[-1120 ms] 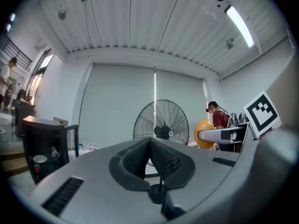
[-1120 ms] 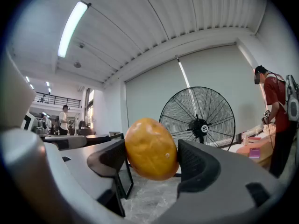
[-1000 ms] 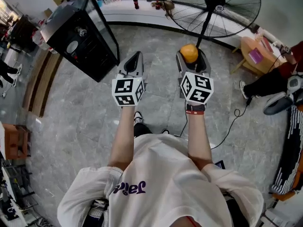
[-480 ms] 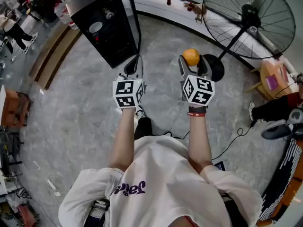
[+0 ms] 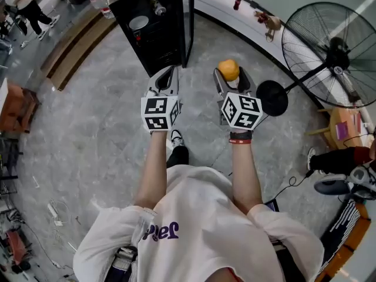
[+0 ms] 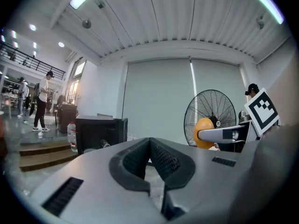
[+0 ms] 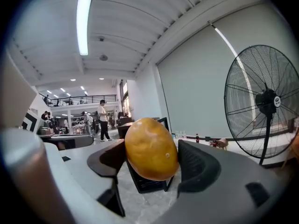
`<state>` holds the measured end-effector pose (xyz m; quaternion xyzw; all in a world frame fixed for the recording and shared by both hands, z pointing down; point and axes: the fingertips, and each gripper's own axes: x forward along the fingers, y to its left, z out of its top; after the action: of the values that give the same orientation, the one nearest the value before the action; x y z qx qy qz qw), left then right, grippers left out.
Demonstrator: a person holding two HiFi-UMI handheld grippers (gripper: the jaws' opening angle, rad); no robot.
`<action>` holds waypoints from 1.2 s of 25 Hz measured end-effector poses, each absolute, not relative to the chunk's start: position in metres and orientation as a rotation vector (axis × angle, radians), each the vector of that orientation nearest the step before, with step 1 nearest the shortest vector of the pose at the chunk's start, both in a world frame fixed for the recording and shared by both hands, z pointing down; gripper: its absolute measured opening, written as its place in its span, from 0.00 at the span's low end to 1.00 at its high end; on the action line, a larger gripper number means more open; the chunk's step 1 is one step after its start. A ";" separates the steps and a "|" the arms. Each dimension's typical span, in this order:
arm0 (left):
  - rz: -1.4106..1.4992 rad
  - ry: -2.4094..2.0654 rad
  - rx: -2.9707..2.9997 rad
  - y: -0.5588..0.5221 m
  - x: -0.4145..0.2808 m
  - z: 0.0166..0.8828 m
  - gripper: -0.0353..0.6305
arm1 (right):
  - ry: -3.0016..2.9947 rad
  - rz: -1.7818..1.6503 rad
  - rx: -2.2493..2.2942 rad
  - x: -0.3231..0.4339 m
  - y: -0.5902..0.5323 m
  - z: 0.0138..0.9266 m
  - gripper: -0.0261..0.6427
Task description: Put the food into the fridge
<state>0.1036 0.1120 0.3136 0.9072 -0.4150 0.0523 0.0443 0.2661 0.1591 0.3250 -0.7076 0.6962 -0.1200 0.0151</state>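
A small black fridge (image 5: 154, 23) stands on the floor straight ahead, its glass door (image 5: 187, 22) swung open. My right gripper (image 5: 229, 75) is shut on an orange round fruit (image 5: 228, 70), held in the air just short of the fridge. In the right gripper view the fruit (image 7: 150, 148) sits between both pads, with the fridge (image 7: 145, 183) behind it. My left gripper (image 5: 168, 75) is beside it, jaws together and holding nothing. In the left gripper view its pads (image 6: 161, 160) meet at the tip, with the fridge (image 6: 99, 133) ahead on the left and the fruit (image 6: 203, 133) on the right.
A big pedestal fan (image 5: 336, 50) with a round base (image 5: 271, 97) stands to the right of the fridge. Wooden steps (image 5: 73, 54) lie to the left. A low white ledge (image 5: 247, 22) runs behind. A small wooden table (image 5: 343, 125) and a cable (image 5: 294, 178) are at the right.
The view has swung round: the fridge has come from the upper left to straight ahead and nearer, the fan has slid right. Both grippers travelled along, the fruit still held.
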 end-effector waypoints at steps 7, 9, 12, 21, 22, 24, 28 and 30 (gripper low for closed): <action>0.118 -1.351 2.691 0.040 0.079 0.317 0.08 | 2.281 -0.409 -2.145 0.236 0.077 0.332 0.58; 0.104 -1.375 2.674 0.023 0.056 0.314 0.08 | 2.307 -0.406 -2.125 0.212 0.057 0.329 0.58; 0.089 -1.393 2.649 0.000 0.039 0.319 0.08 | 2.331 -0.433 -2.102 0.195 0.030 0.333 0.58; 0.068 -1.364 2.668 -0.090 -0.037 0.313 0.08 | 2.416 -0.447 -1.989 0.107 -0.074 0.328 0.58; 0.067 -1.356 2.676 -0.095 -0.043 0.313 0.08 | 2.424 -0.442 -1.977 0.097 -0.082 0.328 0.58; 0.086 -1.354 2.687 -0.104 -0.057 0.319 0.08 | 2.441 -0.444 -1.956 0.077 -0.094 0.332 0.58; 0.105 -1.401 2.661 -0.131 -0.082 0.335 0.08 | 2.476 -0.448 -1.918 0.049 -0.126 0.347 0.58; 0.097 -1.426 2.662 -0.149 -0.091 0.339 0.08 | 2.488 -0.481 -1.897 0.041 -0.144 0.355 0.58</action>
<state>-0.0909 -0.1485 0.3390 0.8795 -0.4710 0.0320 0.0599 0.0414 -0.1442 0.3546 -0.5993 0.7859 -0.1519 -0.0121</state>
